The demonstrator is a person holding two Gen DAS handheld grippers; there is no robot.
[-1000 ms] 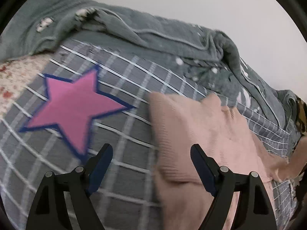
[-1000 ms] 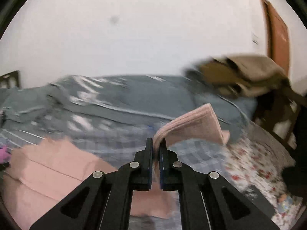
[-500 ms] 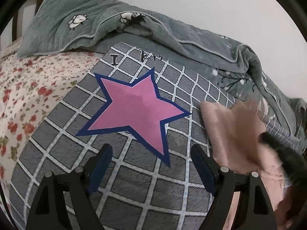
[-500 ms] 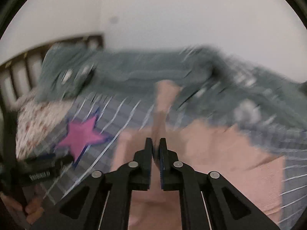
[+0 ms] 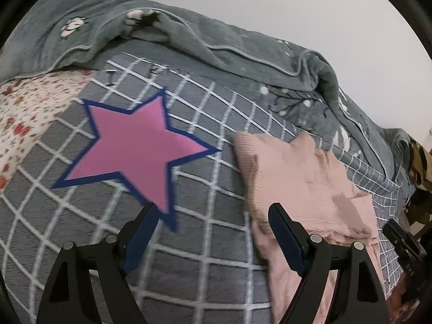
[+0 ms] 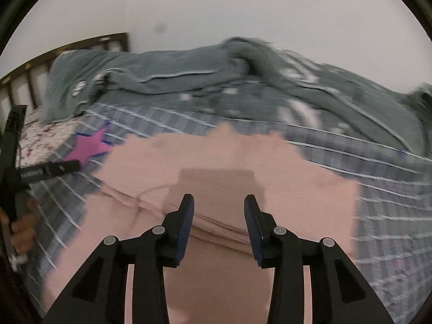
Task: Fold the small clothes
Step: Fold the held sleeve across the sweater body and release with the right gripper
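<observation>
Right wrist view: your right gripper (image 6: 218, 210) hangs over the pink knit garment (image 6: 221, 178), jaws opening and nothing pinched between them (a fold laid across the middle looks just let go, so the cloth can settle flat). The garment lies on the grey checked blanket (image 5: 205, 243), at three o'clock from the pink star (image 5: 135, 145). Your left gripper (image 5: 213, 226) stands wide and empty beside the garment's edge, likely ready to pin or lift it.

Pink garment (image 5: 305, 189) on grey white-checked blanket (image 5: 210, 232) bearing a blue-edged pink star (image 5: 135, 145).
</observation>
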